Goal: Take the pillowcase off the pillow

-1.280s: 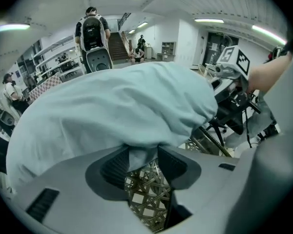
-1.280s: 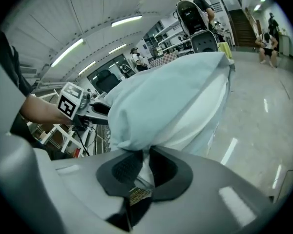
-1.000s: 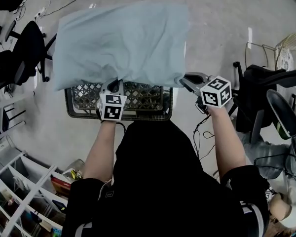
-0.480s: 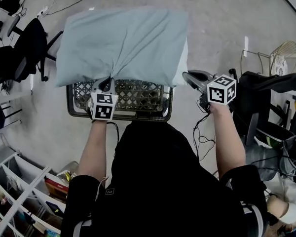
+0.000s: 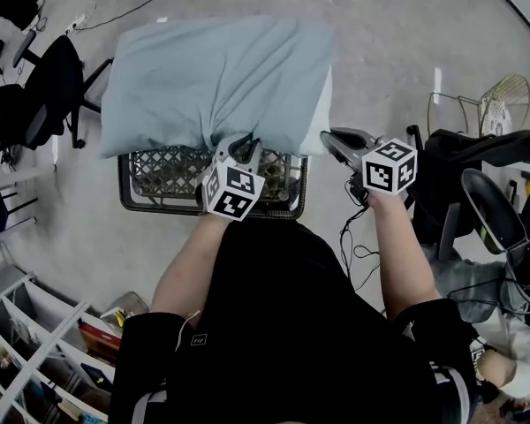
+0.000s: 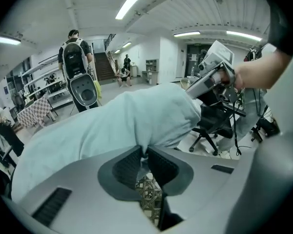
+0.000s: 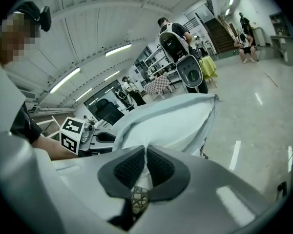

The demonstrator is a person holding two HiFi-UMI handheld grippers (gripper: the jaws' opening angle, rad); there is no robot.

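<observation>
Head view: held the pale blue pillowcase [image 5: 212, 69] aloft over the far edge of the black basket [image 5: 159, 170]. Pinched a fold of its near edge in the left gripper [image 5: 238, 142], jaws just then opening, cloth between the pads. Clenched the right gripper [image 5: 325, 138] on the white pillow [image 5: 325, 104] showing at the case's open right end, near corner.

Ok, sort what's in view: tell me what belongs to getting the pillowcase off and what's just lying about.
Belongs to the job: light blue pillowcase; white pillow showing at its open end.
Just lying about: mesh basket underneath; black office chair; shelving; floor cable.
</observation>
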